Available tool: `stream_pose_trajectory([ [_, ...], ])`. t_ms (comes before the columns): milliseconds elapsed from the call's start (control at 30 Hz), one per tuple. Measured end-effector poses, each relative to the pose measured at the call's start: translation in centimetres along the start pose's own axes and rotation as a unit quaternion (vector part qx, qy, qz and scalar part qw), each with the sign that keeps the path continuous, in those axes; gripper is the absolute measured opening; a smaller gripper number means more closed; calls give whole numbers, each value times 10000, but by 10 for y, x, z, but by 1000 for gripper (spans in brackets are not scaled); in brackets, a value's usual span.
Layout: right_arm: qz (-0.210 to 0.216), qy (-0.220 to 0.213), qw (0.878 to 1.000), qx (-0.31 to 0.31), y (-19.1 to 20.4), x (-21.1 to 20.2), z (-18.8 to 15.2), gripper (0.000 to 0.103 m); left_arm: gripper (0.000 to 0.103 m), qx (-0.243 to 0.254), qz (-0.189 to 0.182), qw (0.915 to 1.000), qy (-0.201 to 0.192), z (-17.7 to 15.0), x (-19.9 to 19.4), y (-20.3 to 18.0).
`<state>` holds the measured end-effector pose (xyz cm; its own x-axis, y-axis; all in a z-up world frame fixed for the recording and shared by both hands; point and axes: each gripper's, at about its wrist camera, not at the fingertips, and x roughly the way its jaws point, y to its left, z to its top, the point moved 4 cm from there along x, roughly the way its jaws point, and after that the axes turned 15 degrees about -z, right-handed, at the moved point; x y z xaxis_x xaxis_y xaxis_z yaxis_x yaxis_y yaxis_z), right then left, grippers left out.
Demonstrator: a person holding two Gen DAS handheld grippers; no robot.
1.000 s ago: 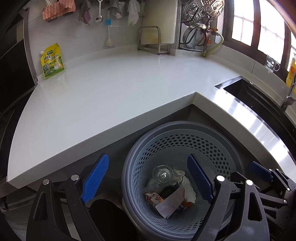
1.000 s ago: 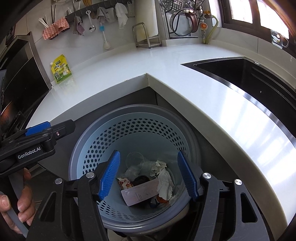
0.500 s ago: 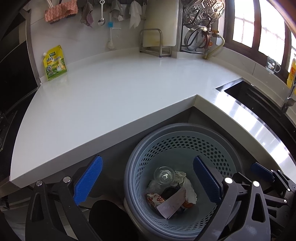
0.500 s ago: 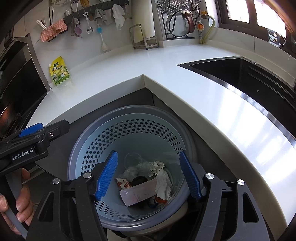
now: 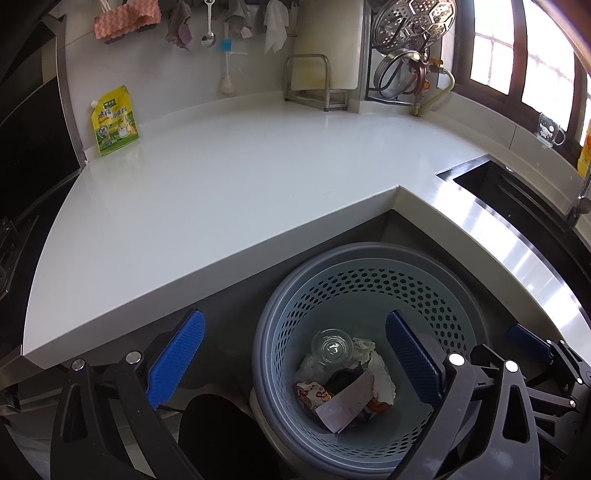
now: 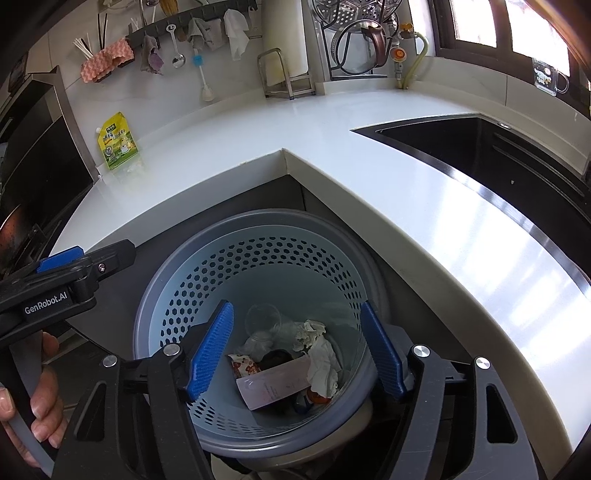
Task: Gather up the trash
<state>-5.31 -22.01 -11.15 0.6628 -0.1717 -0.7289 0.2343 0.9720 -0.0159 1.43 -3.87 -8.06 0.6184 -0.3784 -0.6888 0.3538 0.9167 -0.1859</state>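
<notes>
Trash lies in a heap at the bottom of the grey perforated basket, which stands on the floor in the inner corner of the white bench. Inside the basket, from left to right, we see a red-and-white printed wrapper, a clear plastic cup on its side toward the far wall, a flat pale card packet leaning over something dark, and crumpled white tissue; a small orange bit shows under the tissue.

We hold both tools over the basket. The left tool has its blue pads spread as wide as they go, one pad outside the basket's left rim and the other over its inside, with nothing between them. The right tool has just been opening further; its pads stand apart above the trash and touch none of it. A hand grips the left tool's handle to the left of the basket.

Beyond the basket the bench top is bare and glossy. Far left of the basket stands a yellow-green pouch against the wall. Straight behind are hanging cloths, a ladle, a brush and a metal rack with a cutting board. To the right of the basket lie a dark sink and windows.
</notes>
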Motion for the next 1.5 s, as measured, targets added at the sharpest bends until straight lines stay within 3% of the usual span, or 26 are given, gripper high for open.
stream_pose_trajectory([
  [367, -40, -82, 9999, 136, -6, -2, 2, 78, 97, 9, 44, 10000, 19, -1, 0, 1],
  [1500, -16, -45, 9999, 153, -5, -1, 0, 79, 97, 8, 151, 9999, 37, -3, 2, 5],
])
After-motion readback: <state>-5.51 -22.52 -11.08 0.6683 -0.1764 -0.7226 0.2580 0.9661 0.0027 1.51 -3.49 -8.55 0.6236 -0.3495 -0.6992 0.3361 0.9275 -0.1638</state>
